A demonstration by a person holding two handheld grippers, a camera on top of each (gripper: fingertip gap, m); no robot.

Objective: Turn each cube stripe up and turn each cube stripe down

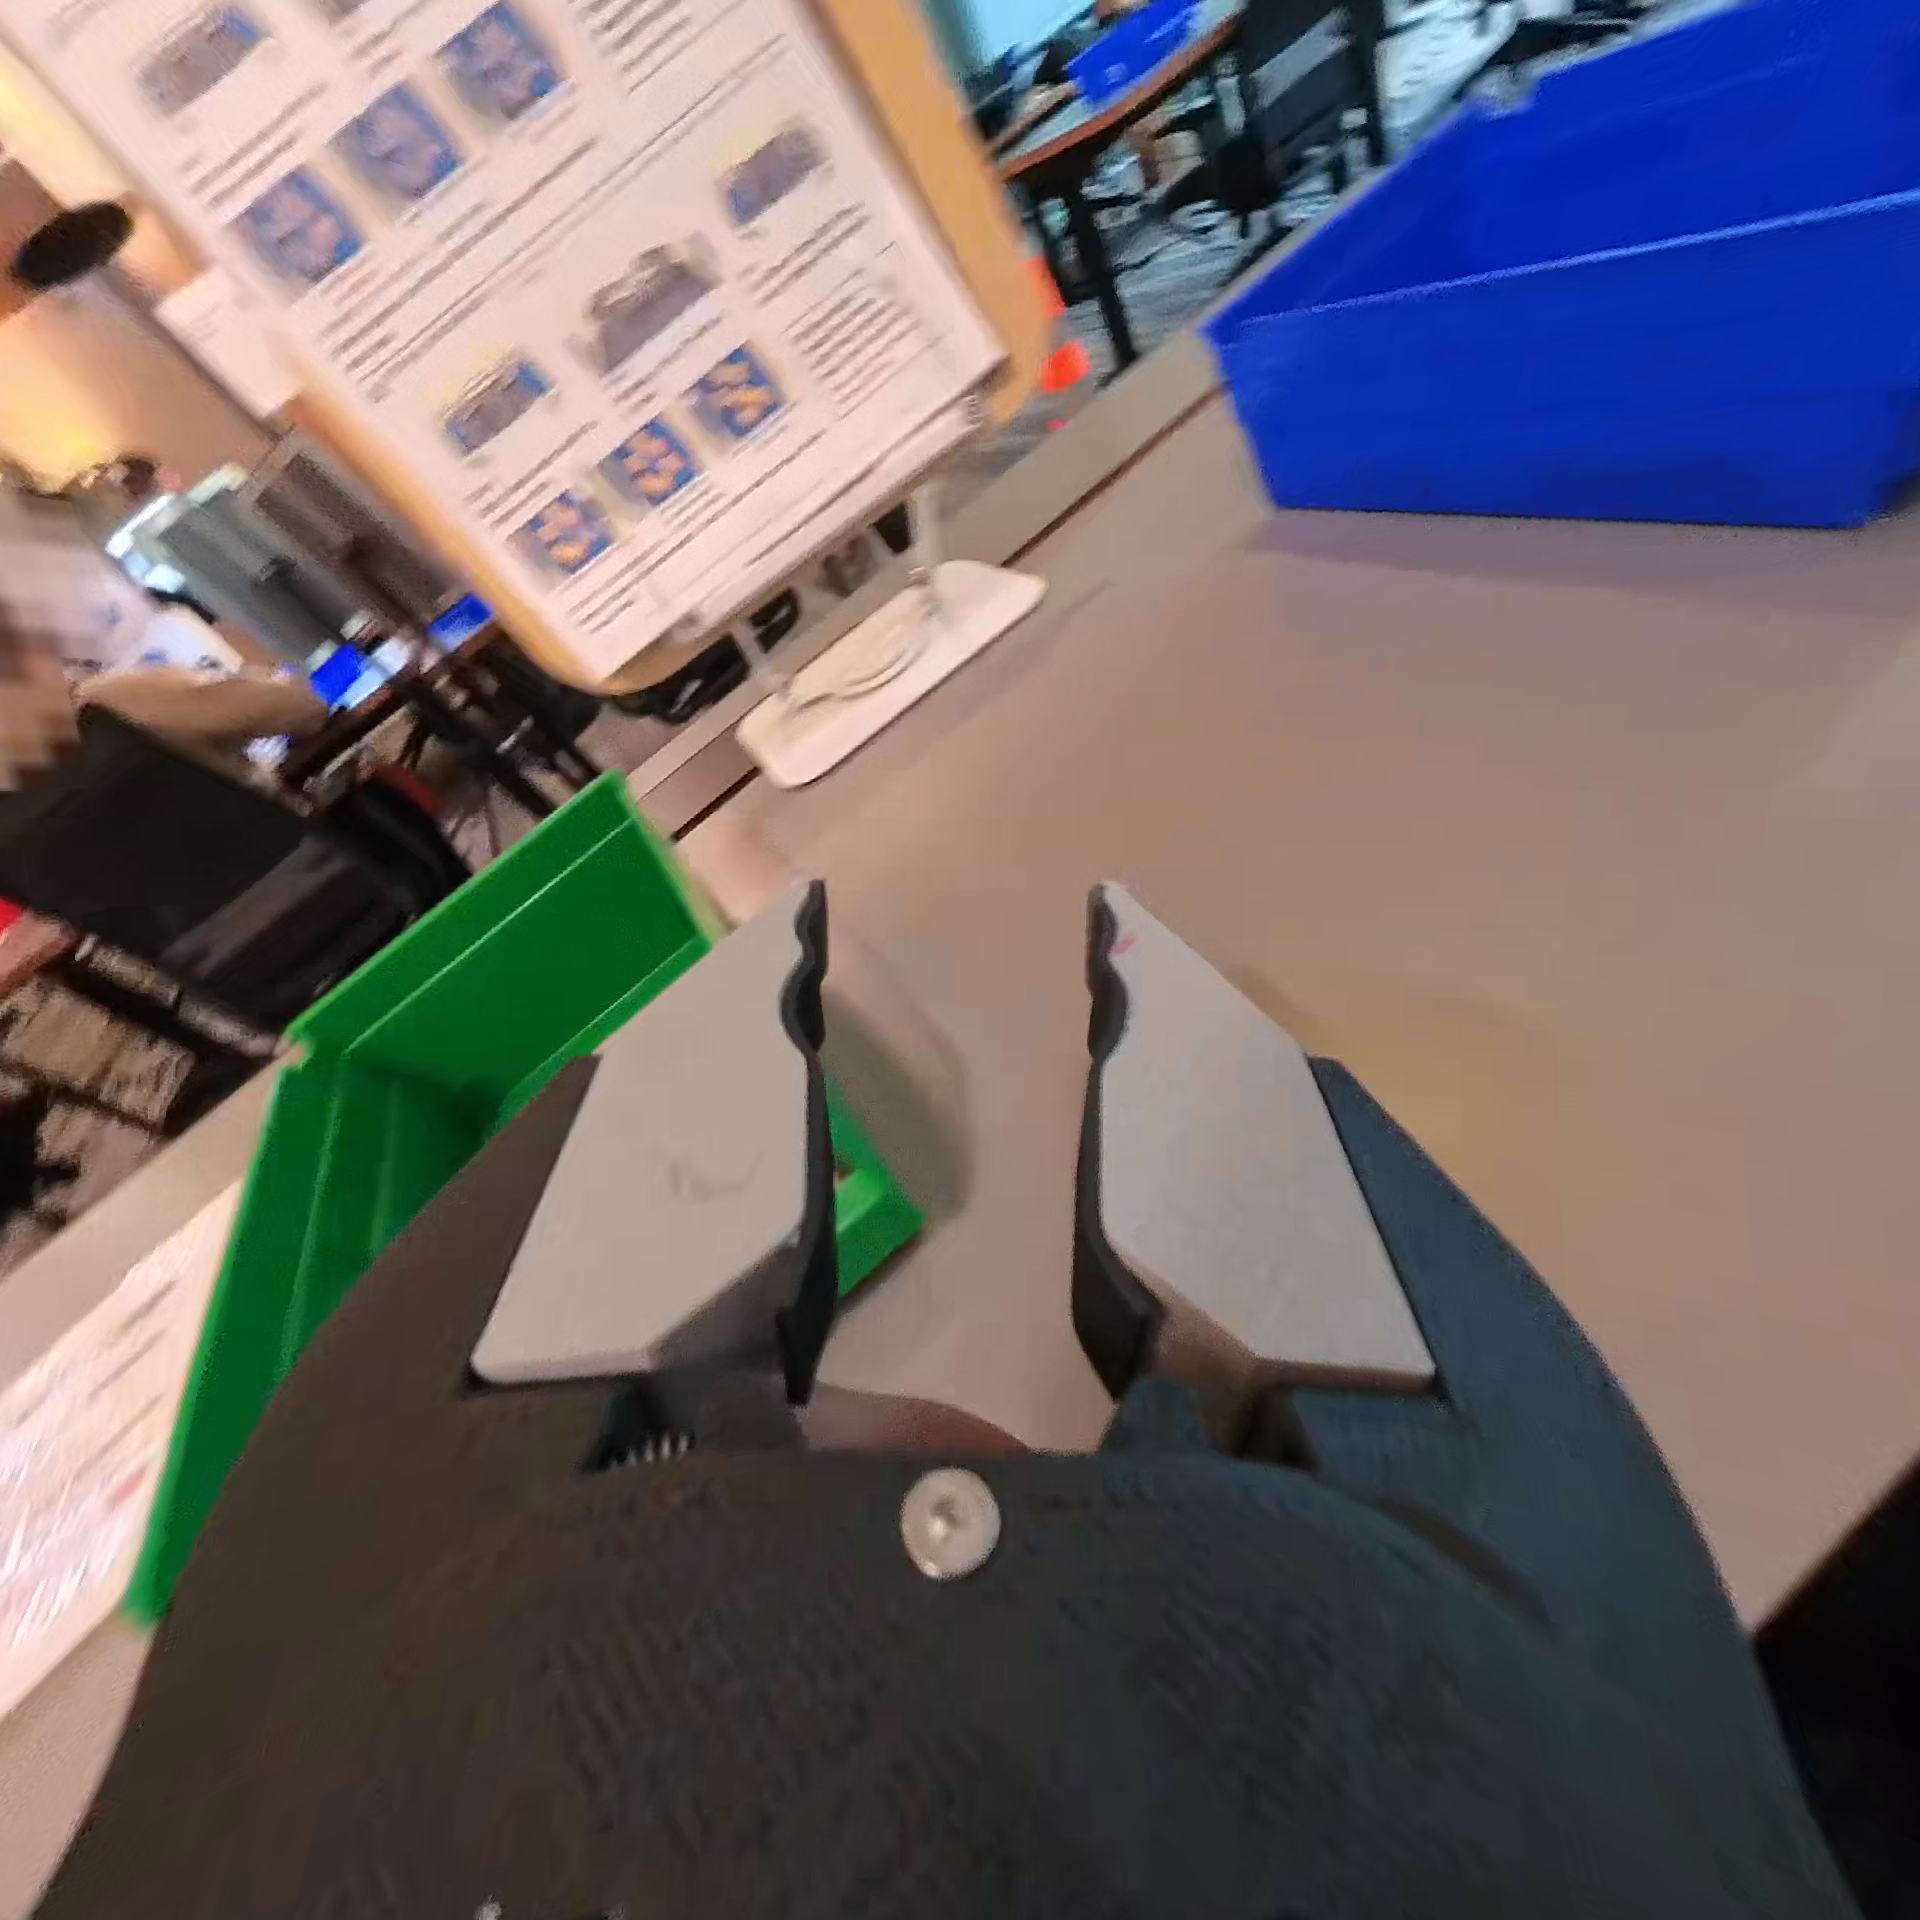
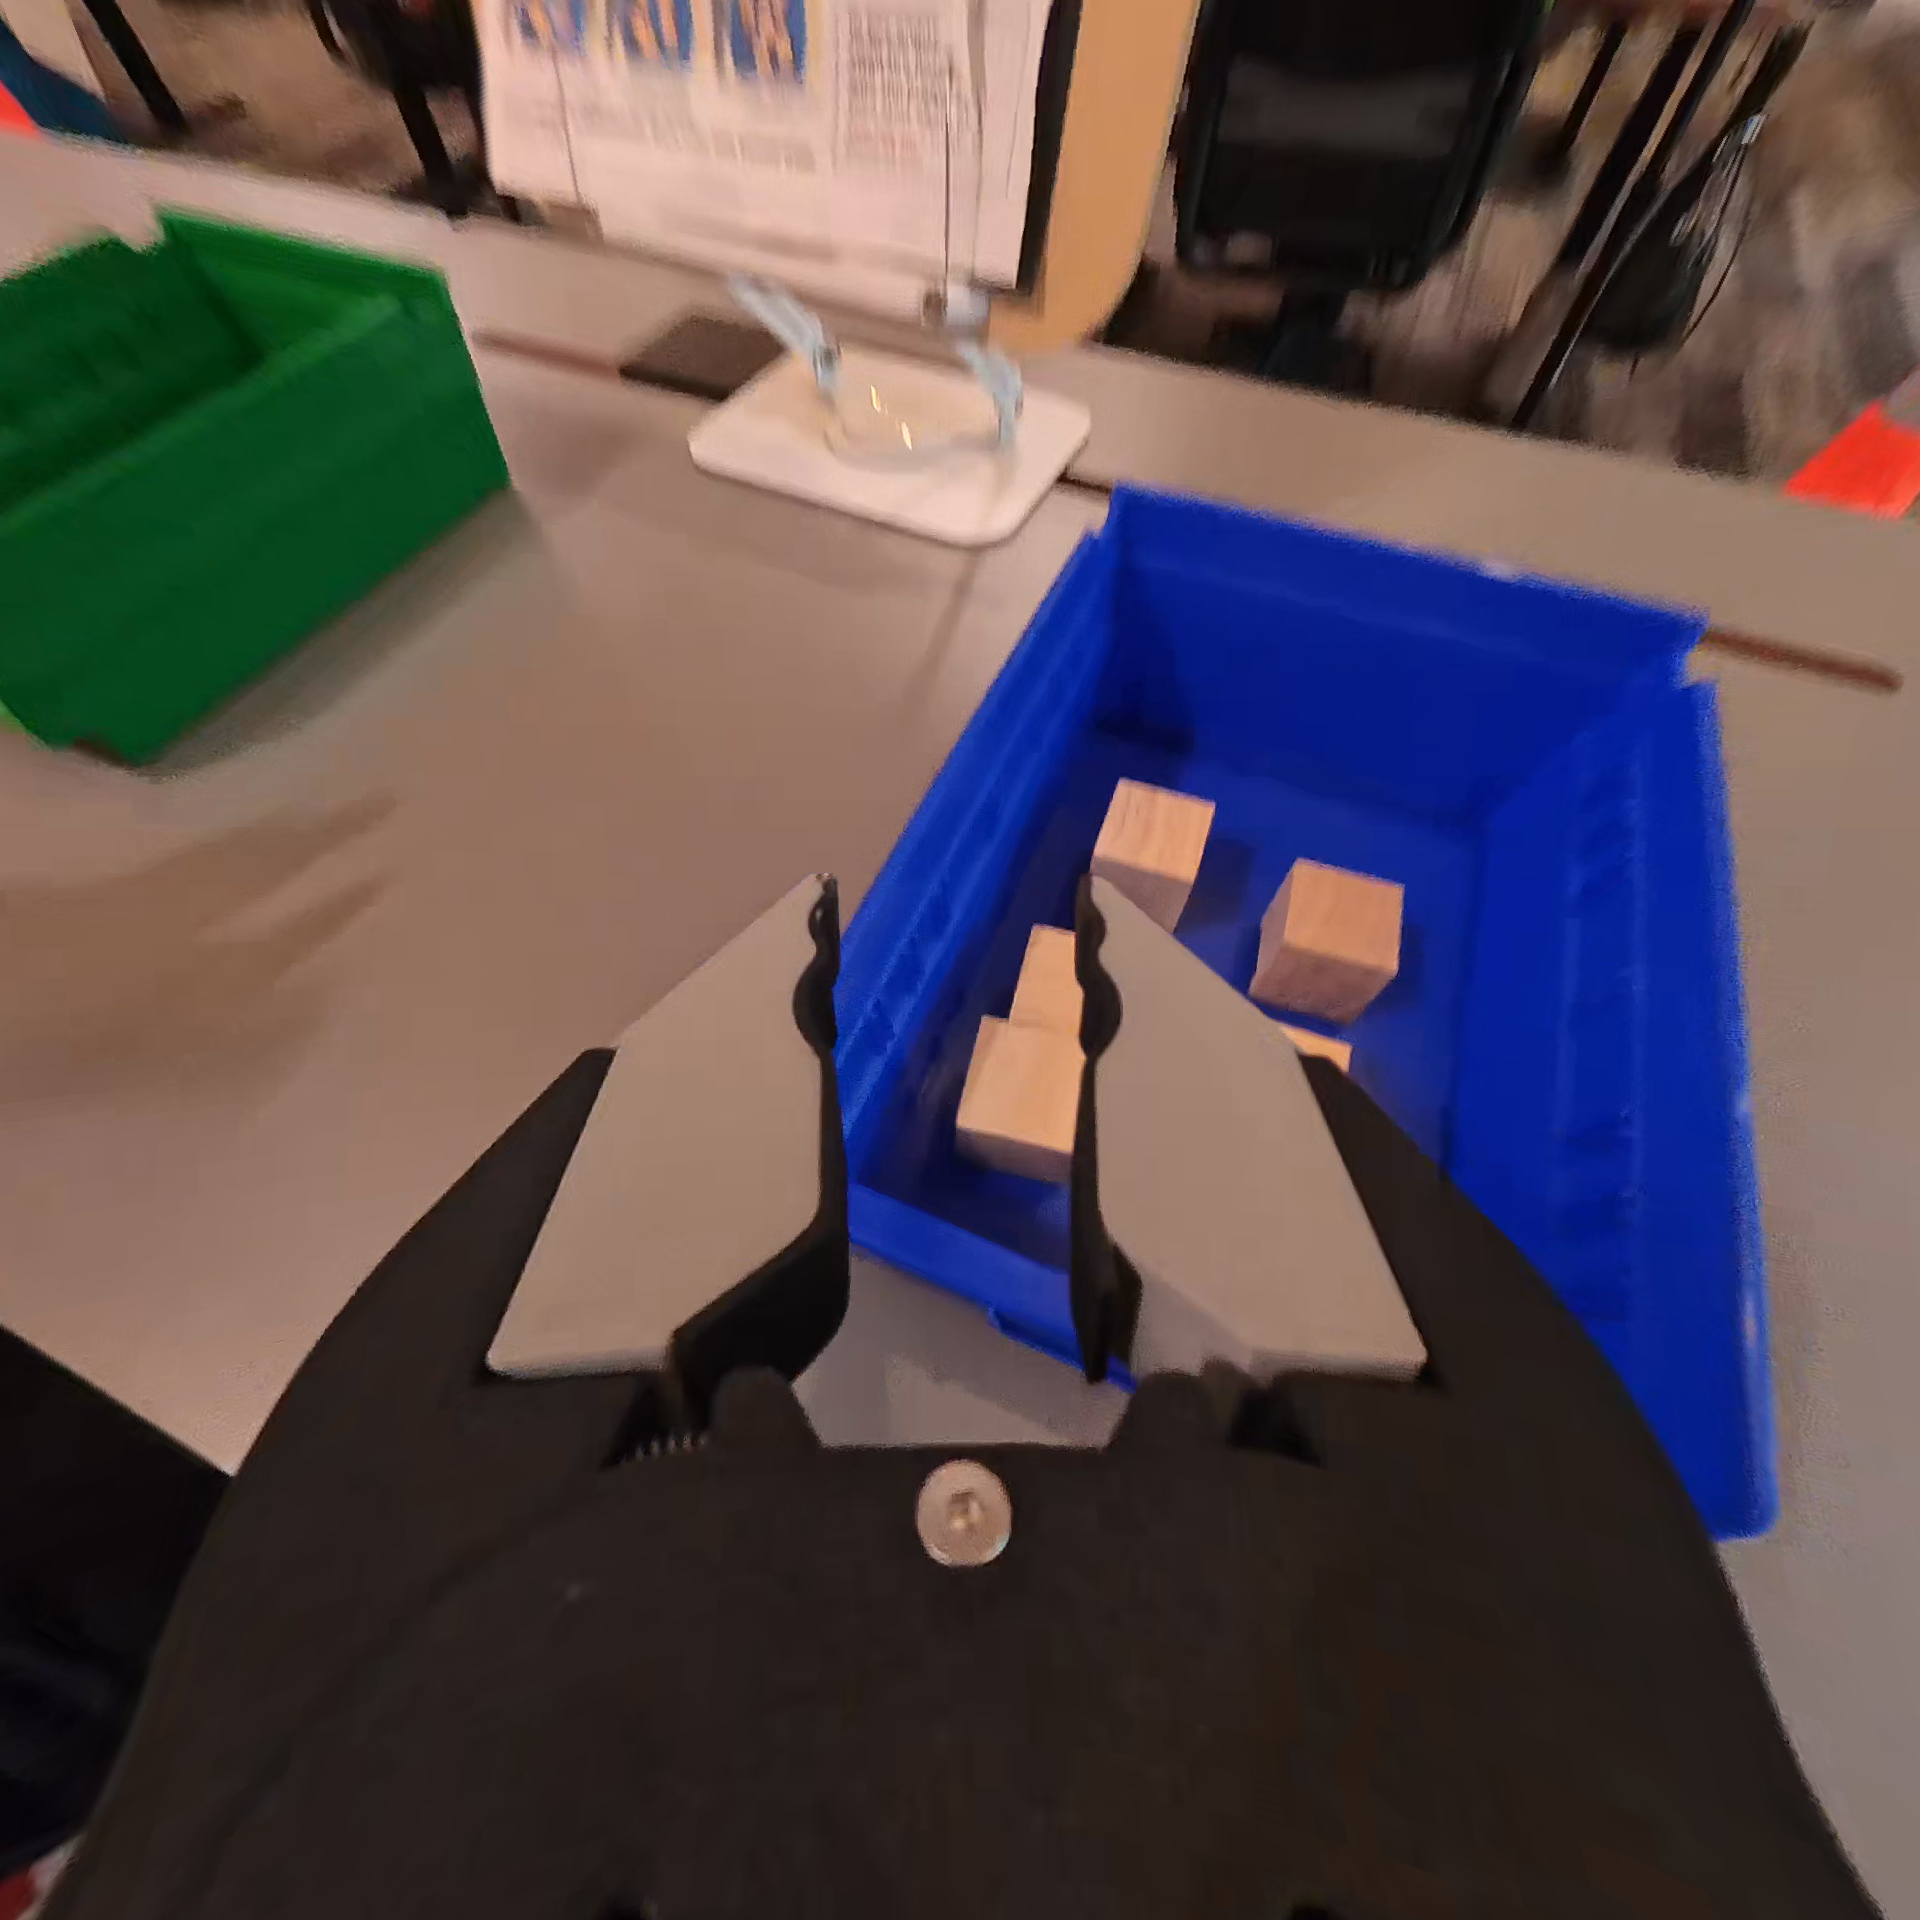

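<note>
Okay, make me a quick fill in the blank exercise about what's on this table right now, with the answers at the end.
1. The wooden cubes lie inside the ____ bin.
2. The left gripper hovers beside the ____ bin.
3. The right gripper is open and holds ____.
4. Between the bins stands a poster stand with a ____ base.

Answers: blue; green; nothing; white

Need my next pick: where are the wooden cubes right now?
In the right wrist view, the wooden cubes sit inside the blue bin right of centre, just beyond the open right claw; the green bin is far left.
</note>
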